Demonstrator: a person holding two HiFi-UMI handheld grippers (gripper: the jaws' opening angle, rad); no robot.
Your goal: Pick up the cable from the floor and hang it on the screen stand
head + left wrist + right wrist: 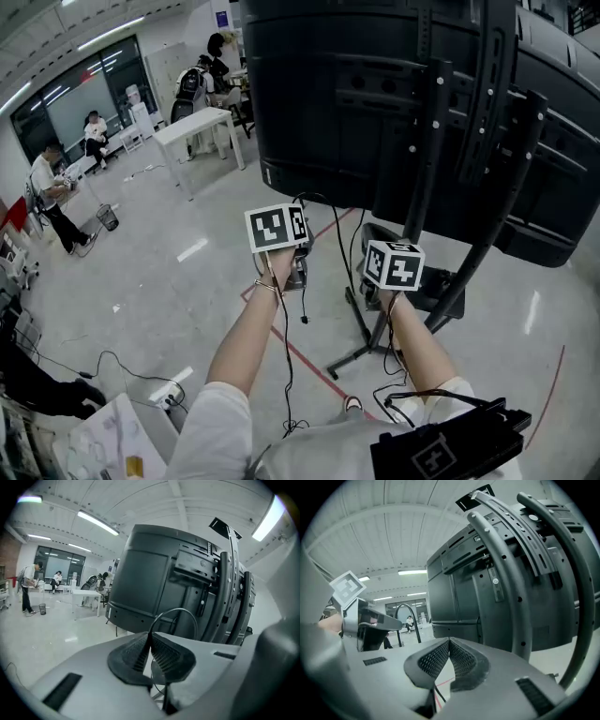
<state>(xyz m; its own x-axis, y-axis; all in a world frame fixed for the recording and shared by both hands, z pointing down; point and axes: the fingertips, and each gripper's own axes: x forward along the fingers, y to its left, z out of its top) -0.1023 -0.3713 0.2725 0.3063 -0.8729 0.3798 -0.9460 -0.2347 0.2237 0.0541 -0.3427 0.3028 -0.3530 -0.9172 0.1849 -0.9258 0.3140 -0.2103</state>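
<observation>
A thin black cable (349, 253) arcs between my two grippers in front of the screen stand and trails down to the floor. My left gripper (292, 251), under its marker cube, is shut on the cable (174, 613), which loops up out of the closed pads (161, 656). My right gripper (392, 258) is held beside it at the same height; its pads (461, 660) are closed with the cable (437, 693) hanging beneath them. The big black screen (375, 103) on its stand post (427, 178) fills the space just ahead, its curved bracket arms (506, 583) close to the right gripper.
The stand's base legs (361, 352) spread on the floor below my hands, crossed by a red tape line (314, 366). A white table (197, 127) and several people are far left. A power strip with cables (169, 394) lies at the lower left.
</observation>
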